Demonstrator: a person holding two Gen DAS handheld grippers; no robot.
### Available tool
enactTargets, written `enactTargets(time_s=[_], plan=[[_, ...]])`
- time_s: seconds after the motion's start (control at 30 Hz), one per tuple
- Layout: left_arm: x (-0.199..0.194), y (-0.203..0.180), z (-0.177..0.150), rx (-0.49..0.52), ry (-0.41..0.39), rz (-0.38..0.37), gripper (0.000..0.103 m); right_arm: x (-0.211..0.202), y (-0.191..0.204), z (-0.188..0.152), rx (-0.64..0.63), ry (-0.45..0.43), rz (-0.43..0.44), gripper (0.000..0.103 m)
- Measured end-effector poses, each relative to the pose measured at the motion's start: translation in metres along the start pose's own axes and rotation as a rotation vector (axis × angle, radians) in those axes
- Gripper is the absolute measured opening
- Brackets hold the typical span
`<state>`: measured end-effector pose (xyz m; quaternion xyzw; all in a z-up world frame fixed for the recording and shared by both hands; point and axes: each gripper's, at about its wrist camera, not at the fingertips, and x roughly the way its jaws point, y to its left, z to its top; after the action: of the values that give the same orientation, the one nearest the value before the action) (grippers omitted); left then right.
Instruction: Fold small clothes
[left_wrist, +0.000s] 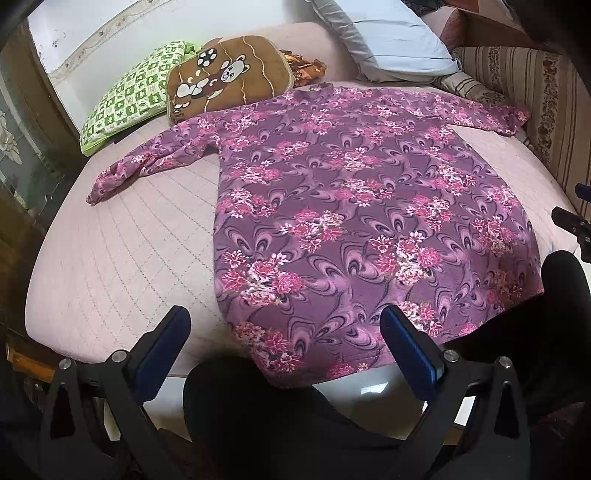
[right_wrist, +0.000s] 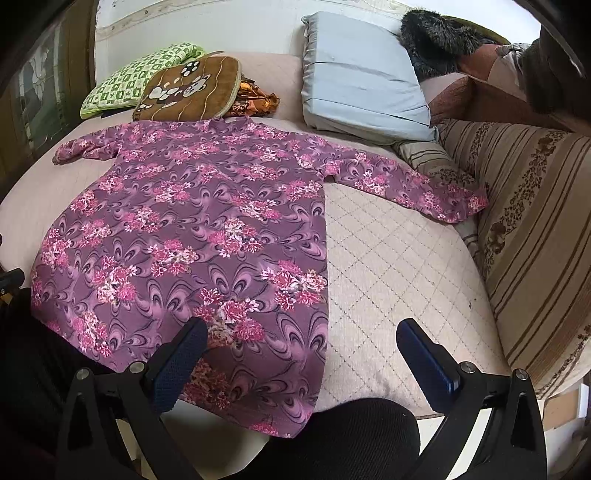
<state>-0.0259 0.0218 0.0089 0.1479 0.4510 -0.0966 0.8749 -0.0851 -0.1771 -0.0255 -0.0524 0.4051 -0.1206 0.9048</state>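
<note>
Bedroom setup: a bed (left_wrist: 122, 236) with a pale pink quilted cover, pillows piled at the far end. Left hand-held gripper (left_wrist: 284, 332) hangs released, jaws wide, over the near hem; right hand-held gripper (right_wrist: 301, 345) is equally spread above the hem's other corner, gripping nothing. Between and beyond them lies the purple long-sleeved top with pink flower print (left_wrist: 351, 206), spread flat on the bed, sleeves out to both sides, hem drooping over the near edge. Further back sit a brown plush cushion with a panda picture (left_wrist: 225, 75), a green checked pillow (left_wrist: 129, 98) and a light blue pillow (right_wrist: 362, 77). My worry: the knit looks stretchy, so pinching the hem could grab only the top layer, or snag the quilt too.
</note>
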Motion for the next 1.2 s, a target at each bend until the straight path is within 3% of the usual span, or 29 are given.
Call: enactTargets(time_s=[1.07,1.2], plan=[[0.001,-0.003,0.003,-0.003,0.002,-0.008,0.103,-0.004,0.001,0.001,-0.001,-0.012,0.004,0.103],[0.004,0.011,0.007,-0.058,0.027,-0.062,0.103,0.0,0.001,0.0,0.001,-0.001,0.005,0.103]])
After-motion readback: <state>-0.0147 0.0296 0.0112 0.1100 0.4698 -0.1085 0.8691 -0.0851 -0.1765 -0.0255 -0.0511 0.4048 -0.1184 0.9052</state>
